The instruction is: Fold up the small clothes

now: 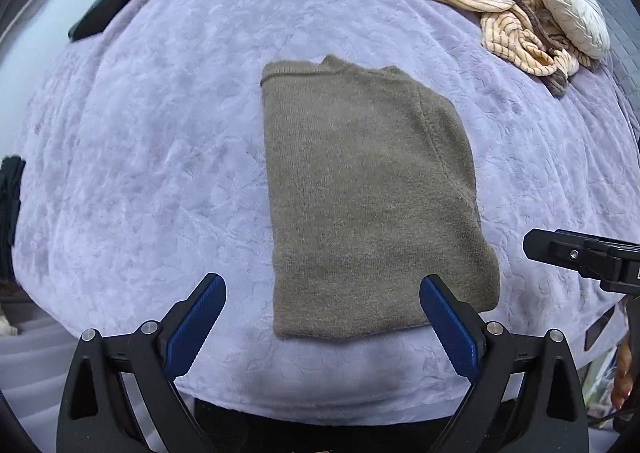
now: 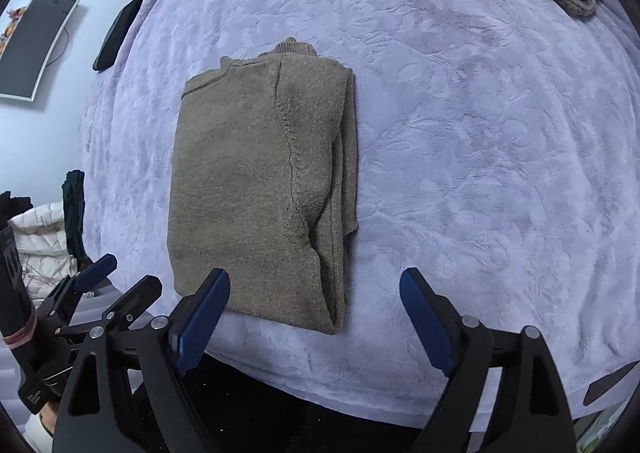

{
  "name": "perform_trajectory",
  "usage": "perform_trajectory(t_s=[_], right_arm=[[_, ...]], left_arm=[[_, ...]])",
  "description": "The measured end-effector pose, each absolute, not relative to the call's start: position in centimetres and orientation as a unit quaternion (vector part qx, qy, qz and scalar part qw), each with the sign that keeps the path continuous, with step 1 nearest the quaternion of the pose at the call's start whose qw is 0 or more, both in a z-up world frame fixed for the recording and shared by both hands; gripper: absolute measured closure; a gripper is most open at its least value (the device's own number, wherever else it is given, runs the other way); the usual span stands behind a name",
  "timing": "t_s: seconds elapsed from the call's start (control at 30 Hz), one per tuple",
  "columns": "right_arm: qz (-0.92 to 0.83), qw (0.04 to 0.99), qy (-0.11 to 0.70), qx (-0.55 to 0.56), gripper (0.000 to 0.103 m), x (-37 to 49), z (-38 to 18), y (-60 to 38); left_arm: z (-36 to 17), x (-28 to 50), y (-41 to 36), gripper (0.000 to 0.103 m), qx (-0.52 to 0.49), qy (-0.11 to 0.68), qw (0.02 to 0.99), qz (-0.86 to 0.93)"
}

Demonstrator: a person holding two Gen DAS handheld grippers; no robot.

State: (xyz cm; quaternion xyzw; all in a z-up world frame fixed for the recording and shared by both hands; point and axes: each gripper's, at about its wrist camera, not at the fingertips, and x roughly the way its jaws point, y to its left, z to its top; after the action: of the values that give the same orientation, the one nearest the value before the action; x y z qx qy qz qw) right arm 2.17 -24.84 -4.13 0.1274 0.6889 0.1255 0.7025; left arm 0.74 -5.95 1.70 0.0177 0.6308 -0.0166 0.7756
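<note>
Your left gripper (image 1: pixel 322 291) and right gripper (image 2: pixel 314 287) both hang with fingers spread wide, holding nothing; the folded brown sweater (image 1: pixel 360 193) lies flat on the lilac blanket (image 1: pixel 160 133) just beyond the fingertips

Both cameras look steeply down at the bed (image 1: pixel 160 133) from close above its near edge. Both see the same sweater (image 1: pixel 360 193), the left view from further left.

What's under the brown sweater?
The sweater lies folded flat on a purple blanket, which shows all around it. At its right edge you can see its own folded layers tucked beneath. Whatever else might be under it is covered.
</note>
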Motion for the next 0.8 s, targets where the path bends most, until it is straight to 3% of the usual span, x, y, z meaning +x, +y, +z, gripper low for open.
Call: perform_trajectory(t_s=[0.03,0.8], right_arm=[[0.121,0.706,0.687,0.122,0.000,2.1,-4.0,-24.7],[0.018,0.755,0.651,0.083,0.000,-1.0,0.9,-19.5]], left_arm=[[1.9,0.7,-6.0,0.005,0.023,0.626,0.779,-0.020],[3.8,0.9,-0.6,0.005,0.019,0.633,0.774,-0.029]])
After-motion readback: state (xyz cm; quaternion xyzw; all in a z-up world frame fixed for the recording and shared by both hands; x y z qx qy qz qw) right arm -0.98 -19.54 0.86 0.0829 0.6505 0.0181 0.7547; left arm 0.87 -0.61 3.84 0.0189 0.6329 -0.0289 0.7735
